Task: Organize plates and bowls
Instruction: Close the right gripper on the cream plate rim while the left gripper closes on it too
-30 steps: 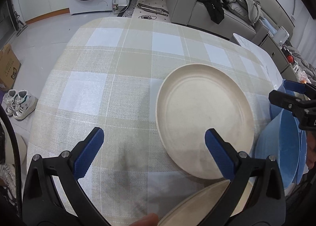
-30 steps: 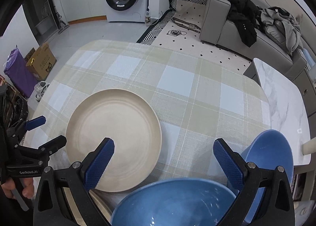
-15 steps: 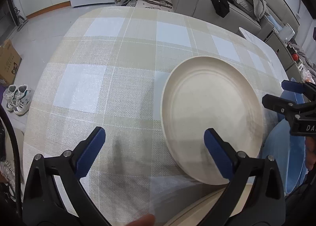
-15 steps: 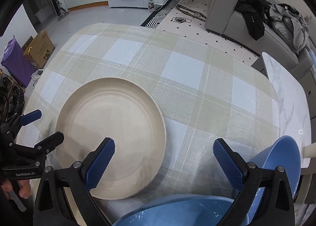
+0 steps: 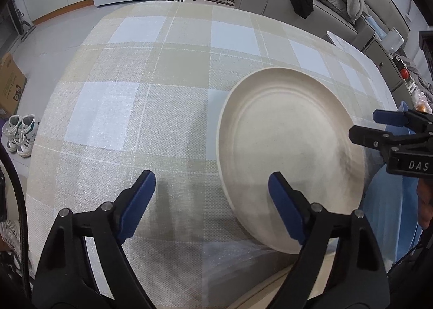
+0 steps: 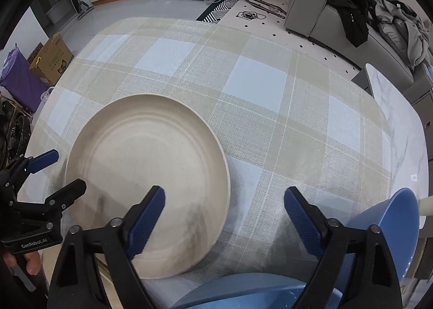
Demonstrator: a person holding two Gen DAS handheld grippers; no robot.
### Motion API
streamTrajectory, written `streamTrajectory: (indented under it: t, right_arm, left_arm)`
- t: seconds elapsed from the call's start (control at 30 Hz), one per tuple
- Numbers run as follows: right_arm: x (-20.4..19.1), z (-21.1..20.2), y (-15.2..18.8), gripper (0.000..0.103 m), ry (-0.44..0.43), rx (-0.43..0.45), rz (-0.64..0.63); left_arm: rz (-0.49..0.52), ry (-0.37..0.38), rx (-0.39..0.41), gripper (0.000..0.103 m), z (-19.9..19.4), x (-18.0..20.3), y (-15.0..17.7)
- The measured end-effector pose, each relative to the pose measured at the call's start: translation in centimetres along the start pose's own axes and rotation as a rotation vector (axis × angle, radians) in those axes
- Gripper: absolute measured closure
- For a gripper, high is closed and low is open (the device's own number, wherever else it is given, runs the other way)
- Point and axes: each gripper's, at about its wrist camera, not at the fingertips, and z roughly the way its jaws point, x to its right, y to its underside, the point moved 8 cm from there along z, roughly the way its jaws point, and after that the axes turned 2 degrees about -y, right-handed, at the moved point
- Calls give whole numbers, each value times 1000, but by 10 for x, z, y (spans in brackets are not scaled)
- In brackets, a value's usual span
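Both tongs come down around the cream plate, jaws narrowing, nothing pinched.

Left tongs [image 5: 211, 202] stand spread over the plate's [image 5: 289, 152] rim at about seven o'clock, one pad above the dish, one above the checked table [image 5: 162, 71]; they have just been closing with only that rim between them. Right tongs [image 6: 224, 214] straddle the five o'clock rim, also spread and just closing, gripping nothing. A blue bowl [image 6: 392, 228] waits at four o'clock, another blue bowl [image 6: 243, 295] at six. Risk, as I read it: two grabs on one plate could tip or drag it into the bowls, and a shallow rim may slip.
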Motion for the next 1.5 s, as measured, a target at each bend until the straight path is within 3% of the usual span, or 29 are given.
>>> streamTrajectory:
  t: [0.23,0.43,0.67,0.77,0.8,0.87,1.0,1.5]
  right_arm:
    - [3,9,-1,24,-42,-25,19]
    - [5,18,7,43,-61,-63,37]
    - [3,21,16,63,-62,-67,22]
    - [5,19,17,71,-56,-61,34]
    - [5,18,17,74,-54,-59,34]
    - [4,17,18,78,-54,-58,28]
    - [-1,16,18,84,-58,-50,11]
    - [-4,7,15,84,-70,22,-5]
  left_arm:
    - [-19,12,-15,32,6,-3,4]
    - [17,36,-20,50,5,5,7]
    - [59,59,-27,59,0,16,18]
    - [70,57,-24,71,-2,19,22]
    - [77,58,-24,80,-2,20,23]
    - [85,70,-21,85,-2,23,25]
    - [88,59,-10,85,-4,25,28]
    - [78,35,36,85,-24,22,24]
